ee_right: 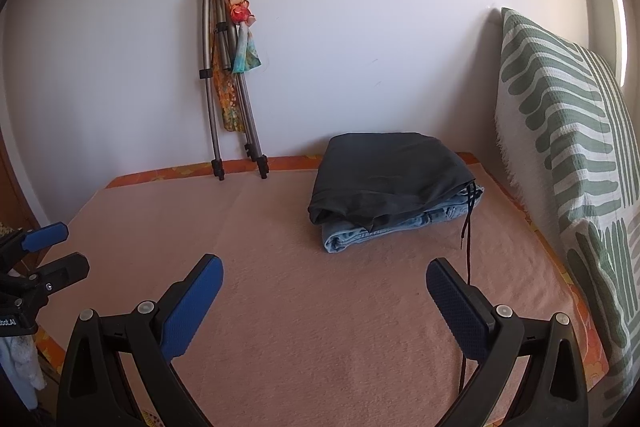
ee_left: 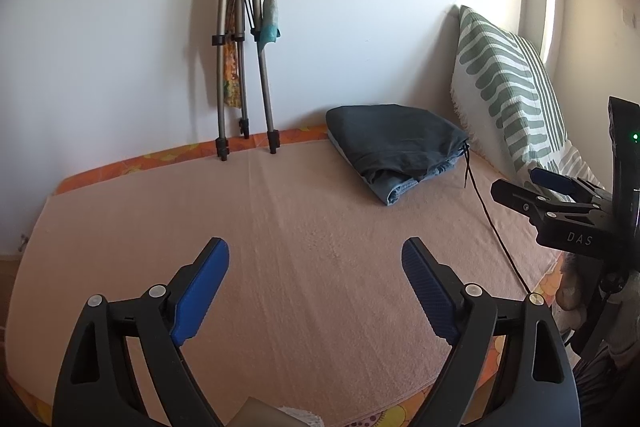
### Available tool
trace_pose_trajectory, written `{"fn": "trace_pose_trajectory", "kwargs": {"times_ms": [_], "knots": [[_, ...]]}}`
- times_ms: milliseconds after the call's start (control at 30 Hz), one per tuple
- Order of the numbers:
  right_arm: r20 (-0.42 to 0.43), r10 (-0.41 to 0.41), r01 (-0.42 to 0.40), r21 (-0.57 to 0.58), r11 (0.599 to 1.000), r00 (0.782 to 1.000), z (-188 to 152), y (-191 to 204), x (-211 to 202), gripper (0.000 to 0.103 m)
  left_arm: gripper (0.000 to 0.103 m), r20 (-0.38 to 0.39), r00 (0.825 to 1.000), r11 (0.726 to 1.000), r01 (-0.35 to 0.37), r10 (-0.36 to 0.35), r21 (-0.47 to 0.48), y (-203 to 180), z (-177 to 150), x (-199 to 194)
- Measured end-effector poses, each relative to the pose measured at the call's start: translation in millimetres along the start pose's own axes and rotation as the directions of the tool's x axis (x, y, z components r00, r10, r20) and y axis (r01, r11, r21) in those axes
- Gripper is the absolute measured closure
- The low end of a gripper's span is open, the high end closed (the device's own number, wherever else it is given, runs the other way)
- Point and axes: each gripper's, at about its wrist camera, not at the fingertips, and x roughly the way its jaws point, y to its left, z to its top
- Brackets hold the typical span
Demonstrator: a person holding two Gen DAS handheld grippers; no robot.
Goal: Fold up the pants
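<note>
**Resting folded: pants stack on bed, both grippers empty**

Lying folded at the far side of the bed point(ee_right: 280, 327), the dark pants point(ee_right: 384, 179) sit directly on top of folded blue jeans point(ee_right: 384, 229); the jeans' edge shows under the near side of the dark pair. All places below are given relative to this stack.

- Dark pants: compact rectangle, flat. A black drawstring point(ee_right: 468, 227) hangs from the stack's right near corner and trails over the pink bed cover toward the cameras.
- Right of the stack: green-and-white patterned pillow point(ee_right: 568, 147), upright against the wall, near but not touching, as far as can be told.
- Left of the stack, against the wall: folded tripod point(ee_right: 212, 87) with a coloured cloth point(ee_right: 236, 19) tied round its top, feet on the bed edge.
- Left gripper point(ee_left: 316, 291): nearer the camera than the stack and well apart from it, over bare bed cover. Fingers point(ee_left: 200, 291) spread wide, nothing between them.
- Right gripper point(ee_right: 324, 307): likewise on the near side of the stack, well apart. Fingers point(ee_right: 192, 307) spread wide, holding nothing; the drawstring passes beside the right finger, contact cannot be told.
</note>
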Motion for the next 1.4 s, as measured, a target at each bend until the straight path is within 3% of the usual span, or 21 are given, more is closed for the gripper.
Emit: {"fn": "trace_pose_trajectory", "kwargs": {"times_ms": [1133,1400], "knots": [[-0.014,0.013,-0.013,-0.005,1.000,1.000,-0.4,3.8,-1.2,0.000,0.014,0.010,1.000,1.000,-0.005,0.005,0.004,-1.9,-6.3,-2.2],[-0.029,0.020,-0.019,0.025,1.000,0.999,0.0,-1.7,2.0,0.000,0.014,0.019,0.999,0.999,-0.036,0.036,-0.005,8.9,2.1,-4.3]]}}
